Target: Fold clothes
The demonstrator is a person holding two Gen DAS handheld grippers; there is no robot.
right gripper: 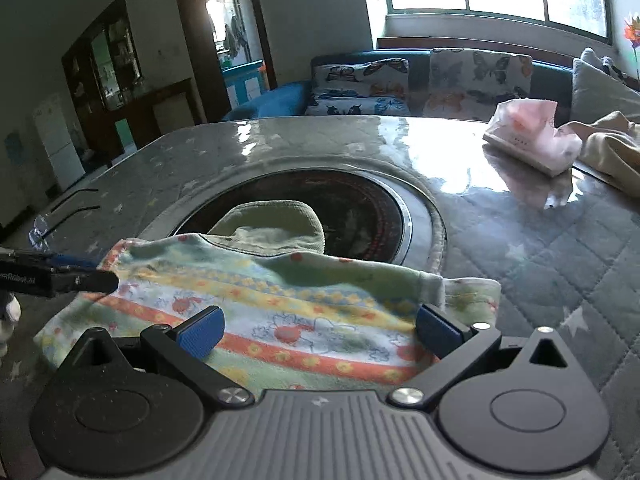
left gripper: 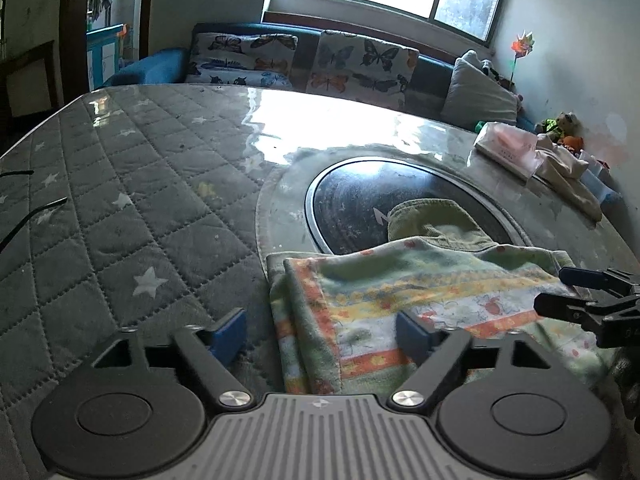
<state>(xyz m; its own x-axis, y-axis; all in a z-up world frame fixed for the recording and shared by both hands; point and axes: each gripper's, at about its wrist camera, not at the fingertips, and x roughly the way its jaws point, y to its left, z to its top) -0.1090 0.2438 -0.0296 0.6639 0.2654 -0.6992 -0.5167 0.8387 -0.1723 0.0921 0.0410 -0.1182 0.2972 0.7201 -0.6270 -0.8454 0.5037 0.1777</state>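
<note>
The patterned garment [right gripper: 280, 320] is lying folded over on the quilted table [left gripper: 120, 200], and both the left gripper [left gripper: 320, 332] and the right gripper [right gripper: 320, 328] are standing wide open, gripping nothing; further folds are probably remaining.

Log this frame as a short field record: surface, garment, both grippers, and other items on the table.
surface: quilted grey star-print table cover with a round dark inset
garment: striped floral cloth, folded, lying flat at the near edge; green ribbed part reaches over the inset
left gripper: open, straddling the cloth's left edge, nothing pinched
right gripper: open, over the cloth's right part, nothing pinched
other items: pink tissue pack and beige cloth at far right
fold state: appears laid down and released
</note>
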